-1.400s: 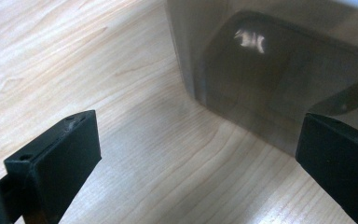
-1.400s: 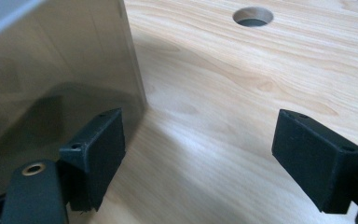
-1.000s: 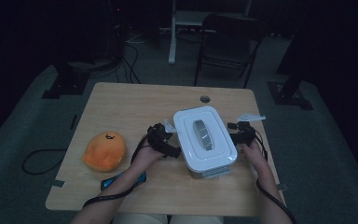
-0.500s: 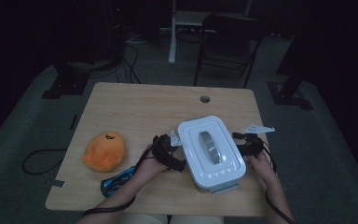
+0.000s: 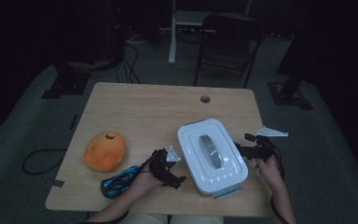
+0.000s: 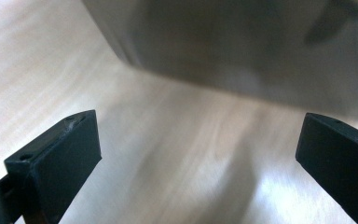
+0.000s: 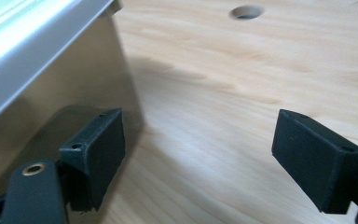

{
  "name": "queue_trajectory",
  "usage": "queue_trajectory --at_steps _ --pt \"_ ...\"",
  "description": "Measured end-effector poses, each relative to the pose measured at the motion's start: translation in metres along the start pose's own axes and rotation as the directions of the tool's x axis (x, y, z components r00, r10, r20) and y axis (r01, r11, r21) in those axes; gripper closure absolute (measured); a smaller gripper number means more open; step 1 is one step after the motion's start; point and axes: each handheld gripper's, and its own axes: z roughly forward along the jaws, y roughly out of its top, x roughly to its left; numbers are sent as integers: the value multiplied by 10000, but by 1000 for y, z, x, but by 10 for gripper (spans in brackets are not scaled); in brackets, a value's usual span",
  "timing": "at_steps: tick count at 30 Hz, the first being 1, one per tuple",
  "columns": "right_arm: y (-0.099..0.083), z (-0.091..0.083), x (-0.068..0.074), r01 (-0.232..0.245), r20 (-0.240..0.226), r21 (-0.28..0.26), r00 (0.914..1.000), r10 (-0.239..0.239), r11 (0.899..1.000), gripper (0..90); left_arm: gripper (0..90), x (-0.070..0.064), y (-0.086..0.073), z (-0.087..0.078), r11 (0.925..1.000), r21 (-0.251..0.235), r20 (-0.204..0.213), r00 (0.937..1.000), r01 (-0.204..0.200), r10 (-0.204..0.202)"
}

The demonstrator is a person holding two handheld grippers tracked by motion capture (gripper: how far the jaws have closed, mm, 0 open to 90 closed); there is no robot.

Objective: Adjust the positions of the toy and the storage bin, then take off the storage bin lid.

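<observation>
White lidded box [image 5: 212, 155] on bench [image 5: 140, 109], near-right area, skewed to bench edges, near corner close to near edge. Left hand-held gripper [image 5: 170, 173] just beside box's left side; jaws spread wide, nothing between them. In left gripper view, box wall [image 6: 242, 42] ahead of jaws, blurred. Right hand-held gripper [image 5: 248, 150] at box's right side, jaws also spread wide and empty. In right gripper view, one jaw close against box wall [image 7: 51, 98], contact not resolvable; other jaw over bare wood.

Judged step: shifting box between 2 grippers by pushing on opposite walls.
- Press low on walls, below lid rim, to avoid tipping or popping lid.
- Keep both pushes level and opposed; unequal force likely to turn box further.
- Watch near edge.

Orange plush [image 5: 104, 150] and blue item [image 5: 119, 182] left, well apart from box.
</observation>
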Motion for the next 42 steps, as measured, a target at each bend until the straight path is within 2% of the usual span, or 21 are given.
queue_trajectory --at_steps 2,4,6,9,12,14,17,19,23,26,29,31,33,35,36,42 --pt "2 -7 -2 -71 47 -159 10000 71 9998 153 5 -3 -6 2 10000 14 14 10000 -33 33" --pt "6 -16 -2 -194 361 -275 9991 204 9994 152 5 -5 -10 3 10000 16 112 9999 -25 25" --pt "11 -25 -2 -499 232 -463 9984 510 9977 139 5 -6 -14 4 10000 21 147 9999 -48 47" --pt "21 -40 4 -658 65 -904 9978 667 9937 135 6 -6 -20 5 10000 43 171 9999 -14 13" --pt "31 -55 19 -440 328 -1102 9983 478 9929 130 5 -4 -23 6 10000 29 240 9997 29 -29" --pt "37 -64 33 -186 387 -1205 9990 234 9925 125 6 -4 -24 8 9999 31 119 9999 -116 116" --pt "42 -75 54 61 550 -1134 9985 1 9935 119 5 -4 -26 9 9997 126 140 9997 -204 202" --pt "45 -81 68 107 407 -1036 9992 -65 9946 119 5 -4 -27 10 9995 136 109 9996 -268 266" --pt "45 -94 95 123 55 -1115 9999 -117 9937 117 5 -2 -30 11 9998 -49 307 9993 -199 200" --pt "43 -96 113 52 -124 -928 9999 -64 9957 117 5 -1 -31 11 9995 -144 368 9990 -265 270" --pt "39 -91 129 169 -19 -477 9999 -170 9987 122 5 0 -32 11 9992 -273 376 9988 -305 315" --pt "37 -86 135 158 -47 -285 9999 -160 9995 134 5 -1 -33 12 9986 -480 315 9993 -208 223" --pt "35 -82 139 193 114 -118 9998 -192 9997 145 4 -2 -34 14 9974 -719 198 9998 -57 71" --pt "34 -77 143 325 77 71 9994 -326 9994 170 5 -3 -34 14 9974 -714 160 9999 2 9" --pt "33 -74 145 425 237 122 9988 -428 9990 172 5 -3 -34 14 9974 -714 154 9999 14 -3" --pt "31 -62 155 755 533 440 9955 -778 9962 209 5 -3 -34 14 9974 -726 138 9999 35 -26"
